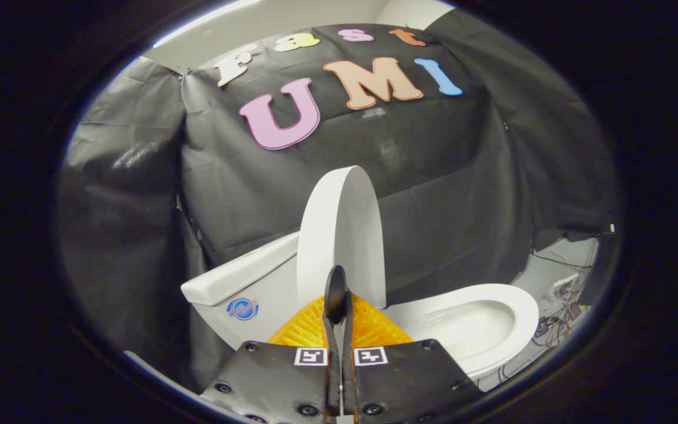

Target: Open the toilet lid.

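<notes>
Toilet lid: white, oval, smooth, seen nearly edge-on. Raised, standing close to upright on its hinge end, above the toilet bowl and off the seat rim. Lower edge of lid sits at the back of the bowl, next to the white tank, which carries a small round blue sticker. Bowl: white, glossy, open, interior exposed, extending away from the lid's foot on the side opposite the tank.

1. One toilet, with one toilet lid and one tank
2. One gripper, with two orange fingers closed together
3. One tangle of cables on the floor
</notes>
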Demonstrator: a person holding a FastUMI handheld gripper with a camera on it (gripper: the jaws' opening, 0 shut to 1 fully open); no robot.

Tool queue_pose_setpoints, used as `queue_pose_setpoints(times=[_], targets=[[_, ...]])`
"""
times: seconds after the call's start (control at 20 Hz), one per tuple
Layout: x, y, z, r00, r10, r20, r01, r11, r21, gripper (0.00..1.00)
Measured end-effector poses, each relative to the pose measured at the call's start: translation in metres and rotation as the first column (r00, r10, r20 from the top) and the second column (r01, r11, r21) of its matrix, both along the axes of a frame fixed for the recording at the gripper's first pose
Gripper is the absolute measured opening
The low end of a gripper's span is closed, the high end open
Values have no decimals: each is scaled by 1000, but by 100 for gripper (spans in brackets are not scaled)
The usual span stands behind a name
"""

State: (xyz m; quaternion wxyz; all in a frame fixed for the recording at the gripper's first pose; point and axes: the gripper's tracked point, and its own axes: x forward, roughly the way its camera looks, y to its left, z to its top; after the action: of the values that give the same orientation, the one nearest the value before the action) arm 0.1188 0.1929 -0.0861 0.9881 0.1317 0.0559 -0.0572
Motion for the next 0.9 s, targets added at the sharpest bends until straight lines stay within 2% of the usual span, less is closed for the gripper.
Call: queue_pose_setpoints(times=[0.25, 0.45, 0.55, 0.9], targets=[[8, 17, 4, 999, 40, 17, -40, 999, 5, 2], [14, 33, 6, 995, 97, 9, -97, 995, -38, 2], [23, 43, 5, 991, 132, -1, -132, 990, -60, 7], [37, 78, 1, 981, 192, -18, -193, 978, -85, 7]])
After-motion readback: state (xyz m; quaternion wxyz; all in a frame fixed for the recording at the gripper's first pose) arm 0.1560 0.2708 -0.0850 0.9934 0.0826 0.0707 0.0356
